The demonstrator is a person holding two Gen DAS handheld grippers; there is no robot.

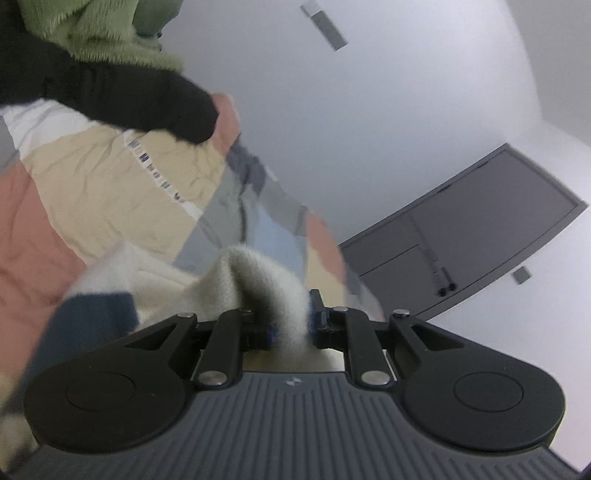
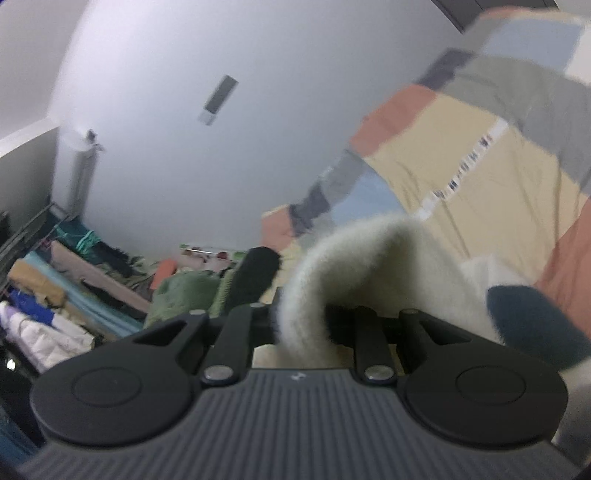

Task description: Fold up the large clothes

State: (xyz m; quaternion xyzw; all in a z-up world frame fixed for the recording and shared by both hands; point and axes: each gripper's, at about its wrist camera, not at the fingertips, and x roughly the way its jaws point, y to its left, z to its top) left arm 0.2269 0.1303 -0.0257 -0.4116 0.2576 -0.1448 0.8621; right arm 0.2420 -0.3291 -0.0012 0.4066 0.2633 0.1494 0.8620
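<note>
A large fleece garment (image 1: 110,192) in colour blocks of cream, tan, salmon, grey and navy hangs lifted in the air. My left gripper (image 1: 284,325) is shut on a cream fold of it (image 1: 266,273); the fabric hides the fingertips. In the right wrist view my right gripper (image 2: 310,325) is shut on another cream fold (image 2: 332,266) of the same garment (image 2: 480,155), which spreads up to the right. Both cameras point upward.
White ceiling with a light fixture (image 1: 325,26) and a dark grey door (image 1: 480,229) show behind. A green fleece item (image 1: 103,33) and black cloth (image 1: 129,96) lie upper left. A heap of clothes (image 2: 74,295) sits at lower left of the right view.
</note>
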